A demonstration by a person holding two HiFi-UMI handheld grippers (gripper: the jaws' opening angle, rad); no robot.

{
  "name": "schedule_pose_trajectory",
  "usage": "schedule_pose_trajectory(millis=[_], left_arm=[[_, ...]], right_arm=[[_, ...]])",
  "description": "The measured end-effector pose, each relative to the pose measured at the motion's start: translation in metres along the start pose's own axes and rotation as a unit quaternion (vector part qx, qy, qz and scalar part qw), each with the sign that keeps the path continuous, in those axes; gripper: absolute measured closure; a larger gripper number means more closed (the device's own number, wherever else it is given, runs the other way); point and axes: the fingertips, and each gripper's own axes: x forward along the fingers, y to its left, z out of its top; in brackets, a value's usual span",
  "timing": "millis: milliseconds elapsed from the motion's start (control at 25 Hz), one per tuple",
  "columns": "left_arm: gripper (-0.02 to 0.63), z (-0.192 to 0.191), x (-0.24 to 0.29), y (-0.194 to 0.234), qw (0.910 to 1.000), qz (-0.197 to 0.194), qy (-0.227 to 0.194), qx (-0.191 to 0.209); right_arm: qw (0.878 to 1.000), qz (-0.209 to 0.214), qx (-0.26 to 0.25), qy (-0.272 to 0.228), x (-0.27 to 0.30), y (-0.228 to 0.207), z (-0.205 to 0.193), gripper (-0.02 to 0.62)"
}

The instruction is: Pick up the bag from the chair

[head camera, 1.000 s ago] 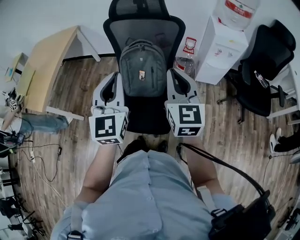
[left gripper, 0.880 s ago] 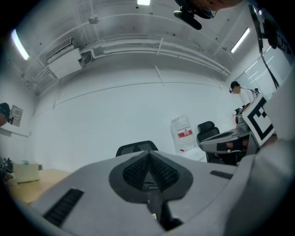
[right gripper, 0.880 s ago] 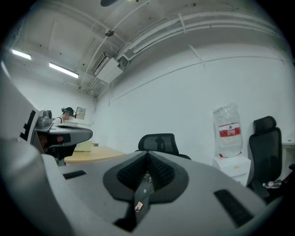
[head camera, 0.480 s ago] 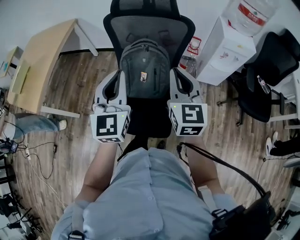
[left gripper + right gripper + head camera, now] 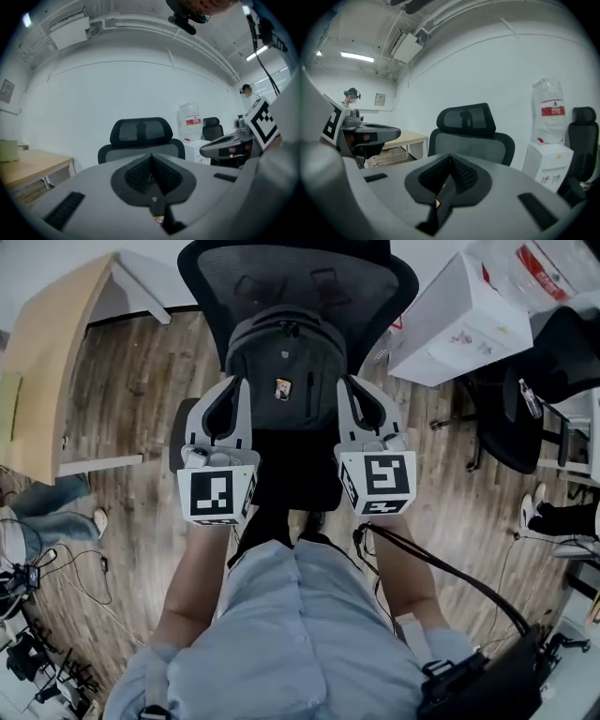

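Black mesh chair (image 5: 384,287) carries grey bag (image 5: 281,352), upright against backrest; left gripper (image 5: 234,382) and right gripper (image 5: 345,382) flank bag, jaws pressed together, nothing between; risk: closed jaws nudge bag, toppling it off seat instead of catching strap.

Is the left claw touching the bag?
Cannot tell. In the head view the left claw lies beside the bag, edges overlapping, but height is unclear; the left gripper view shows shut jaws, no contact visible.
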Motion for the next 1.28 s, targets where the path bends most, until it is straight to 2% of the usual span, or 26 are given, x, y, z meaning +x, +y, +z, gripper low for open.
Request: schedule_pose_trajectory(millis=[320,520,800,880,920,1040,1160,1280], left_arm=[[0.604,-0.069,0.028,0.016,0.9976,-0.012,0.061,-0.030],[0.604,-0.099,0.053,0.032,0.9962,-0.023,0.076,-0.036],[0.604,-0.103,0.076,0.040,0.9955,-0.049,0.074,-0.034],[0.603,-0.103,0.082,0.039,0.9948,-0.064,0.071,-0.035],[0.587,-0.103,0.084,0.039,0.9944,-0.072,0.069,-0.036],[0.442,-0.102,0.092,0.038,0.9928,-0.089,0.063,-0.048],[0.329,-0.102,0.101,0.038,0.9912,-0.108,0.061,-0.047],[0.267,-0.107,0.110,0.038,0.9879,-0.138,0.058,-0.041]], right_arm=[[0.998,-0.003,0.021,0.057,0.039,-0.002,-0.053,0.592],[0.997,-0.006,0.013,0.072,0.072,-0.005,-0.075,0.592],[0.997,-0.016,0.008,0.075,0.087,-0.022,-0.076,0.587],[0.997,-0.007,0.011,0.072,0.091,-0.023,-0.075,0.543],[0.997,-0.001,0.012,0.071,0.093,-0.023,-0.075,0.511],[0.997,0.013,0.006,0.070,0.101,-0.023,-0.075,0.403],[0.997,0.026,-0.015,0.070,0.110,-0.022,-0.075,0.354],[0.997,0.030,-0.022,0.074,0.119,-0.024,-0.077,0.314]])
